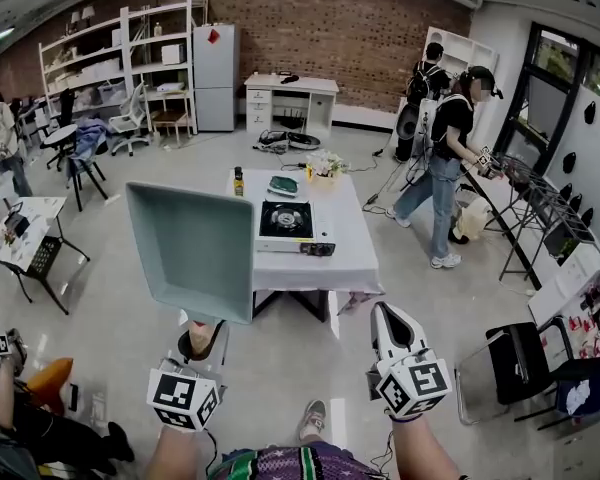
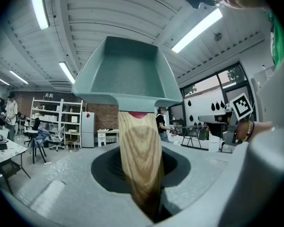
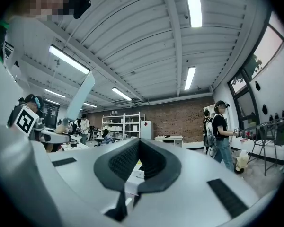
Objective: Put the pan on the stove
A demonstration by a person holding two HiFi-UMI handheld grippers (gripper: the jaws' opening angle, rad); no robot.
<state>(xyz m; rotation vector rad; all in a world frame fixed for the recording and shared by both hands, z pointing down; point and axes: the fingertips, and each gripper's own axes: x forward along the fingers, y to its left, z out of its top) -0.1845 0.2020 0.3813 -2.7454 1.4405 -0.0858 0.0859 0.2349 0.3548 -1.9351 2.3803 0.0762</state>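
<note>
A square teal pan (image 1: pixel 193 250) with a wooden handle (image 1: pixel 202 336) stands tilted up in front of me, its inside facing me. My left gripper (image 1: pixel 202 346) is shut on the handle; in the left gripper view the handle (image 2: pixel 140 160) runs out between the jaws to the pan (image 2: pixel 128 70) above. The portable gas stove (image 1: pixel 288 224) sits on a white-clothed table (image 1: pixel 352 256) beyond the pan, well apart from it. My right gripper (image 1: pixel 384 316) hangs at the lower right with nothing in it, and its jaws (image 3: pixel 139 144) meet at the tips. The pan's edge (image 3: pixel 83 94) shows at the left of the right gripper view.
On the table behind the stove are a bottle (image 1: pixel 238 181), a green dish (image 1: pixel 283 186) and flowers (image 1: pixel 325 165). A person (image 1: pixel 450 163) stands at the right by a metal rack (image 1: pixel 540 203). A black chair (image 1: pixel 525 363) is near right, and small tables (image 1: pixel 25 233) are at the left.
</note>
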